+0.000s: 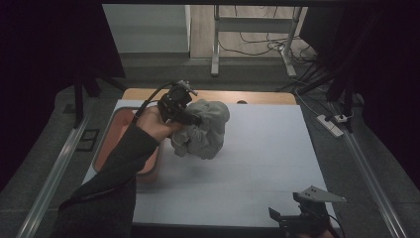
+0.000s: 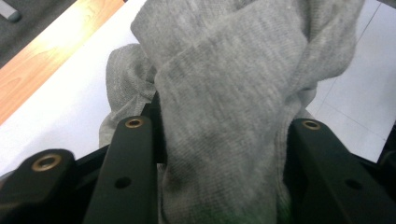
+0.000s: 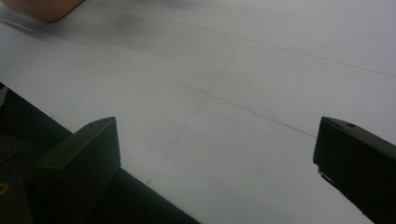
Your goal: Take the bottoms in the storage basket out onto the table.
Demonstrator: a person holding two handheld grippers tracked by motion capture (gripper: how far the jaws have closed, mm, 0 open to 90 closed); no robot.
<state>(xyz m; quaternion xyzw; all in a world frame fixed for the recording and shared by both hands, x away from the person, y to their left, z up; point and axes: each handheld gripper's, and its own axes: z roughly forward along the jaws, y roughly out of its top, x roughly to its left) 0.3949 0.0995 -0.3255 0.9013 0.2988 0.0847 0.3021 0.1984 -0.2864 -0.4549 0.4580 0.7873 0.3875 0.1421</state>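
At the left edge of the white-covered desk (image 1: pixel 257 163) sits a salmon-orange rectangular plastic tub (image 1: pixel 111 148), its rim partly hidden behind the person's dark sleeve (image 1: pixel 116 168). Just right of the tub, the left gripper (image 1: pixel 190 119) is raised above the desk surface with its jaws clenched on a crumpled grey knitted cloth (image 1: pixel 203 130). The cloth hangs in a bunched lump from the jaws, near the back of the desk and beside the tub's inner rim. In the left gripper view the cloth (image 2: pixel 233 107) is pinched between the two black jaws, a thick fold running down between them, with the white cover and a strip of bare wooden desk edge (image 2: pixel 42 60) behind it. Far to the right, at the desk's near edge, the right gripper (image 1: pixel 297 215) rests low, well apart from the cloth. In the right gripper view its jaws stand wide and released over bare white cover (image 3: pixel 243 93).
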